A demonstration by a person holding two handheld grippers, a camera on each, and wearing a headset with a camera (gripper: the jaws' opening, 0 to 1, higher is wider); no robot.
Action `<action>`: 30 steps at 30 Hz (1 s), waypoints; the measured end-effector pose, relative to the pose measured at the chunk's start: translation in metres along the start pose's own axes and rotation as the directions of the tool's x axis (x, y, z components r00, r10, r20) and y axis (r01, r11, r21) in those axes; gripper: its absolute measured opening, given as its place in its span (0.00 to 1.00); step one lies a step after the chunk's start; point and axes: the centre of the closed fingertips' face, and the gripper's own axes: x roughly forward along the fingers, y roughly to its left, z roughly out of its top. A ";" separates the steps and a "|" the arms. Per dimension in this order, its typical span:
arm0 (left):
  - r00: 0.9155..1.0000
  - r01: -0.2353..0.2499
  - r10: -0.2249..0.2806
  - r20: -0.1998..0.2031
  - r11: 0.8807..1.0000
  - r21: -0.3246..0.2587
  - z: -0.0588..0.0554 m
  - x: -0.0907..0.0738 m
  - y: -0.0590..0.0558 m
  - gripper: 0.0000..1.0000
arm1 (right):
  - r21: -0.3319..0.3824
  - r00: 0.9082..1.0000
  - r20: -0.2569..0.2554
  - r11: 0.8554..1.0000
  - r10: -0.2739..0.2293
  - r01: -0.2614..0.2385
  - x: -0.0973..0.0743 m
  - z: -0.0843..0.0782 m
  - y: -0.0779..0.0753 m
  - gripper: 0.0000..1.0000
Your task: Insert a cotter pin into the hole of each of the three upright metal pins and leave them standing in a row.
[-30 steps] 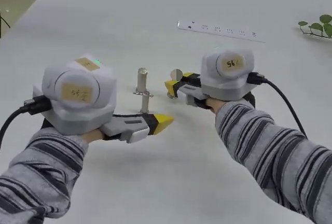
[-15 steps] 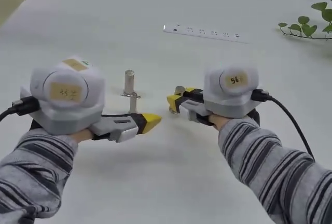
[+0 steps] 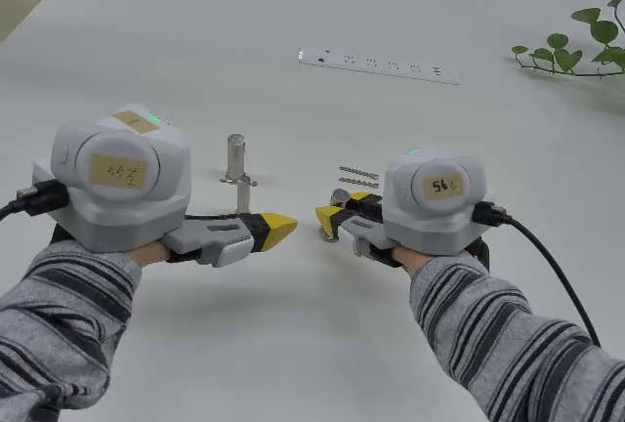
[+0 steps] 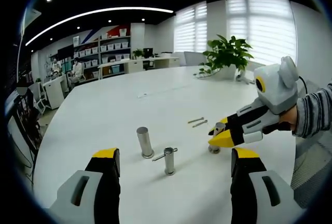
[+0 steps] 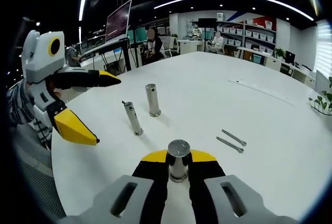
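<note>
While the right gripper (image 5: 178,163) pinches a pin (image 5: 178,150) in its fingers on the desk (image 3: 293,344), the left gripper (image 4: 175,156) has its fingers spread. Loose cotter pins (image 3: 358,177) nearby look light, stiff and slippery: take one mid-shank.

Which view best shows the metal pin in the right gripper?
Right gripper view: the metal pin stands unobstructed between the fingers of the right gripper. Head and left gripper views show it partly hidden.

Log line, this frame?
left gripper open | right gripper shut on upright pin | cottered pin standing | two cotter pins loose
</note>
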 end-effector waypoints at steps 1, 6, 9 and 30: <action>1.000 0.000 0.000 0.000 1.000 0.001 0.000 0.000 0.000 0.87 | 0.001 1.000 0.000 1.000 -0.002 0.002 0.000 0.000 0.000 0.09; 1.000 0.004 -0.004 -0.003 1.000 0.003 0.000 0.001 -0.001 0.87 | -0.006 1.000 -0.002 1.000 -0.027 0.027 -0.001 -0.002 0.003 0.09; 1.000 0.007 -0.007 -0.003 1.000 0.005 0.000 0.001 -0.001 0.87 | -0.013 0.999 -0.004 0.999 -0.048 0.048 -0.002 -0.002 0.004 0.09; 1.000 0.010 -0.010 -0.002 1.000 -0.005 0.000 0.001 -0.002 0.88 | -0.010 0.999 -0.040 1.000 0.022 -0.023 -0.020 -0.004 0.008 0.20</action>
